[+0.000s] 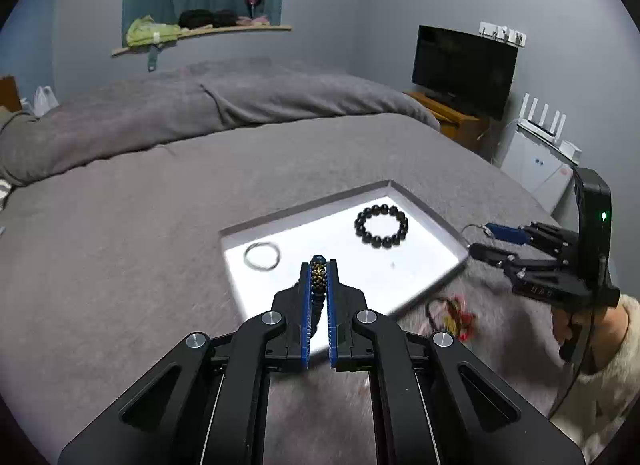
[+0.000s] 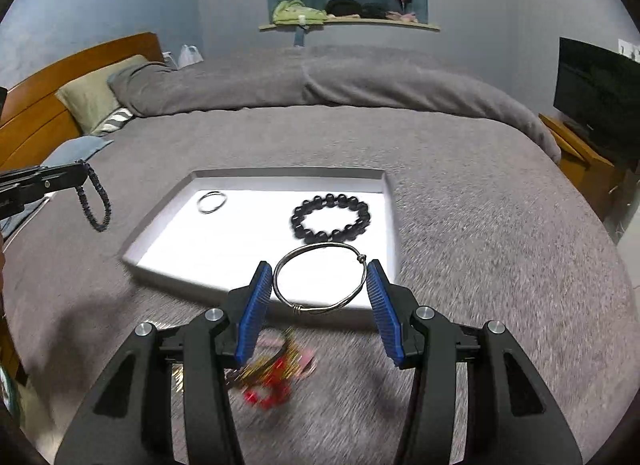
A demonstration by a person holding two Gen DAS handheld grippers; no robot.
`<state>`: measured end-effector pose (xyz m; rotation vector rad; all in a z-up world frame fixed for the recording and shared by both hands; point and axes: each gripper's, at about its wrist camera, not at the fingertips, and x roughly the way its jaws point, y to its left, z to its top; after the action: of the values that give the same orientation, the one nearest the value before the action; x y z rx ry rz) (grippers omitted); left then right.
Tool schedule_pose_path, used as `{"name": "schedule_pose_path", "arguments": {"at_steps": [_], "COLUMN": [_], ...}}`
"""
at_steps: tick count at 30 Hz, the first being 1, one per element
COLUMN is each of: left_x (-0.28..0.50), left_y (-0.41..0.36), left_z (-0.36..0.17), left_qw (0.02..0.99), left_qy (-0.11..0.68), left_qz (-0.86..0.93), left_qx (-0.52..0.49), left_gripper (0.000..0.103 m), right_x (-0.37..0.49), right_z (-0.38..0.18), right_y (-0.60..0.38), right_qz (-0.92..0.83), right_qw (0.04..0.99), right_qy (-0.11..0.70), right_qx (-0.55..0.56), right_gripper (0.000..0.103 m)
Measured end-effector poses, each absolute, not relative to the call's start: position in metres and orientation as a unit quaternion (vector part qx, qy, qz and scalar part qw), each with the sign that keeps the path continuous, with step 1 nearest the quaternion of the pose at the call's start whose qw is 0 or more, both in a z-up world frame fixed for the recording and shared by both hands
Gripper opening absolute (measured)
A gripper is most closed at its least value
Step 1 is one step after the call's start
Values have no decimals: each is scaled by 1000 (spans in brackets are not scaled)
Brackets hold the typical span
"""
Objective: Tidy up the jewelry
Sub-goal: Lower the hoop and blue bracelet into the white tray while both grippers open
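Observation:
A white tray (image 1: 436,221) (image 2: 160,225) lies on the grey bed. In it are a black bead bracelet (image 1: 381,225) (image 2: 331,217) and a thin silver ring bangle (image 1: 262,256) (image 2: 211,201). My left gripper (image 1: 319,265) (image 2: 82,171) is shut on a dark beaded bracelet (image 1: 318,277) (image 2: 95,201), held above the tray's near left edge. My right gripper (image 2: 320,277) (image 1: 478,239) grips a silver wire bangle (image 2: 320,279) across its width, just above the tray's near right edge.
A red and gold tangle of jewelry (image 1: 452,313) (image 2: 276,377) lies on the bedspread in front of the tray. A rolled duvet (image 2: 320,81) lies across the far bed. A TV (image 1: 464,69) stands at the right on a wooden cabinet.

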<state>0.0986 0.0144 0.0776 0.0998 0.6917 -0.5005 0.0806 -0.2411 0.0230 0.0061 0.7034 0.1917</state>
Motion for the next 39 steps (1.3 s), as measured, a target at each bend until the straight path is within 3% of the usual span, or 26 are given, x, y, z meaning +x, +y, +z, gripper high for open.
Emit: {"name": "schedule_pose_path", "arguments": {"at_steps": [8, 16, 27, 39], "left_x": [140, 154, 152, 151], "left_y": [-19, 16, 28, 25], "left_z": [34, -13, -24, -22], "left_qw": [885, 870, 867, 866], "left_qy": [383, 443, 461, 460], "left_qz": [-264, -216, -185, -190], "left_qx": [21, 4, 32, 34], "left_gripper": [7, 7, 8, 19], "right_x": [127, 146, 154, 153], "right_z": [-5, -25, -30, -30], "right_y": [-238, -233, -224, -226], "right_qz": [87, 80, 80, 81], "right_qw": [916, 895, 881, 883], "right_qy": [392, 438, 466, 461], "right_qx": [4, -1, -19, -19], "right_gripper": [49, 49, 49, 51]}}
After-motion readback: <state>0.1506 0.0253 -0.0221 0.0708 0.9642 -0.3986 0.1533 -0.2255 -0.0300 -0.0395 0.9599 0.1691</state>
